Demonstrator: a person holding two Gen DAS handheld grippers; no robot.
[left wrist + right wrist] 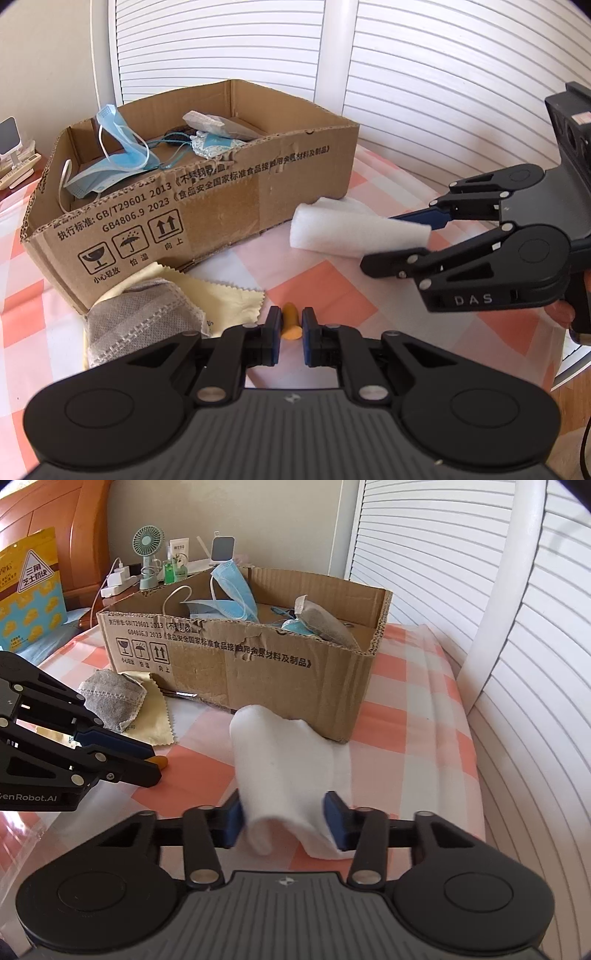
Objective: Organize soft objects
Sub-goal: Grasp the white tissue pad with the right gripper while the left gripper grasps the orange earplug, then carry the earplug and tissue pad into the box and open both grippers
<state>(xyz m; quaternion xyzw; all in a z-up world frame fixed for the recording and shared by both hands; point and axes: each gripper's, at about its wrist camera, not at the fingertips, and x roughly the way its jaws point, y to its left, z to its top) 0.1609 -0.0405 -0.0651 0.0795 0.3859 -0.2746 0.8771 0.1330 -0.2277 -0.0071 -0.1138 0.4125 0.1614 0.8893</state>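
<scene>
A cardboard box [221, 206] on the checked bed holds blue face masks [118, 155] and grey pads. My left gripper [289, 338] has its pads on either side of an orange foam earplug [290, 325]; I cannot see if they press it. My right gripper [284, 819] straddles a folded white foam sheet [288, 760] lying in front of the box [258, 664], its jaws wide and touching the sheet's sides. The right gripper also shows in the left wrist view [402, 240], around the sheet [351, 229]. A grey mask [144, 321] lies on a yellow cloth [221, 295] by the box.
A white slatted shutter [461, 590] stands behind and to the right of the bed. A nightstand with a small fan [147, 554], bottles and chargers is at the far left. A yellow package [29, 590] leans by the wooden headboard.
</scene>
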